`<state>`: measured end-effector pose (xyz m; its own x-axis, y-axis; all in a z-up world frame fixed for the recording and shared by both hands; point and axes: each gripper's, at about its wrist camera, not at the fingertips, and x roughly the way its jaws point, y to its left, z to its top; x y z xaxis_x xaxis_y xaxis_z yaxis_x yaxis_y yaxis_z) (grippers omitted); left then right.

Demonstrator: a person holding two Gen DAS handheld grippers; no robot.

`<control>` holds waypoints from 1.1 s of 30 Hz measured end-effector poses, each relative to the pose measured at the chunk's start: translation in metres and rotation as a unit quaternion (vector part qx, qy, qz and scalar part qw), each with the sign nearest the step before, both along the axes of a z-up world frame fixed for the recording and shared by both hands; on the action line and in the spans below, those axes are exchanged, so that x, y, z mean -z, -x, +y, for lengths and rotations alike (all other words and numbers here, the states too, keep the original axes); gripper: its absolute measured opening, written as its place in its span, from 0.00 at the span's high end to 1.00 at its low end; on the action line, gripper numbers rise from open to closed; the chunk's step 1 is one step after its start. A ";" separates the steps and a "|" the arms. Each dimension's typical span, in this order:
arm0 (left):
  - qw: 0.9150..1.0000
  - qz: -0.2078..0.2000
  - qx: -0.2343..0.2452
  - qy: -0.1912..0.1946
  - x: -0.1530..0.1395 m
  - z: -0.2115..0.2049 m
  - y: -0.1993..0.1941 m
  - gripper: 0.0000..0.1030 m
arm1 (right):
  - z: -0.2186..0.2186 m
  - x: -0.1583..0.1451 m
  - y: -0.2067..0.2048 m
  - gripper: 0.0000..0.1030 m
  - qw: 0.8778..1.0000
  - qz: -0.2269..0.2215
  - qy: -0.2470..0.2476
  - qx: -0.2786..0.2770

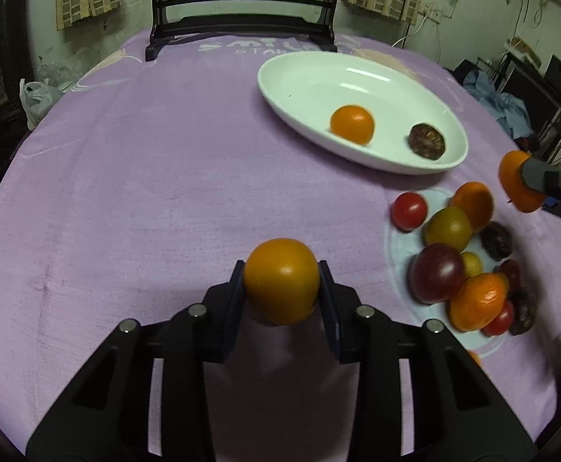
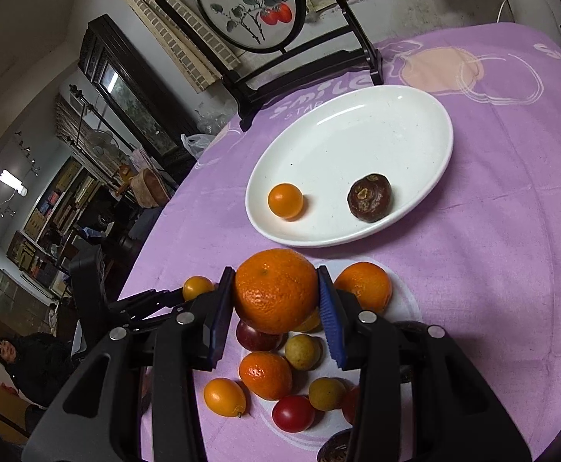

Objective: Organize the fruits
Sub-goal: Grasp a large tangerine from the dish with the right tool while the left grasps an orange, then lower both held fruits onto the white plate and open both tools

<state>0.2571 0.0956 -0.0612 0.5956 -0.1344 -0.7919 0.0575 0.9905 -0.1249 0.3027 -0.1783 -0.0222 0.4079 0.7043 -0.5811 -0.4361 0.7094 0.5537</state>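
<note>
In the left wrist view, our left gripper (image 1: 281, 283) clamps a yellow-orange tomato (image 1: 281, 281) over the purple cloth (image 1: 145, 192), nearer us than the white plate (image 1: 361, 115).

In the right wrist view, our right gripper (image 2: 276, 300) squeezes a mandarin (image 2: 276, 289) above the fruit pile (image 2: 292, 377), nearer us than the plate.

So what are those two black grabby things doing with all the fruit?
A person is sorting fruit with a gripper in each hand. The left gripper is shut on a yellow-orange tomato. The right gripper is shut on a mandarin, held above the fruit pile. The white plate already holds a small orange tomato and a dark brown fruit.
</note>
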 end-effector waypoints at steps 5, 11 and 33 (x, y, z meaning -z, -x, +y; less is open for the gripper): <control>0.999 -0.037 0.005 0.013 -0.018 -0.007 0.005 0.65 | 0.001 -0.005 0.000 0.58 1.000 -0.015 -0.008 0.000; 0.997 -0.071 0.003 0.034 -0.048 -0.018 -0.016 0.65 | 0.006 -0.022 -0.018 0.59 0.998 -0.053 0.000 0.027; 0.998 -0.003 -0.063 0.005 -0.016 -0.035 -0.166 0.50 | 0.037 0.018 -0.117 0.55 0.980 -0.027 0.164 0.110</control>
<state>0.4230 0.0605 -0.0456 0.6139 -0.0658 -0.7867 -0.0675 0.9885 -0.1354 0.4202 -0.1415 -0.0400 0.5646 0.3748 -0.7354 -0.2748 0.9255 0.2607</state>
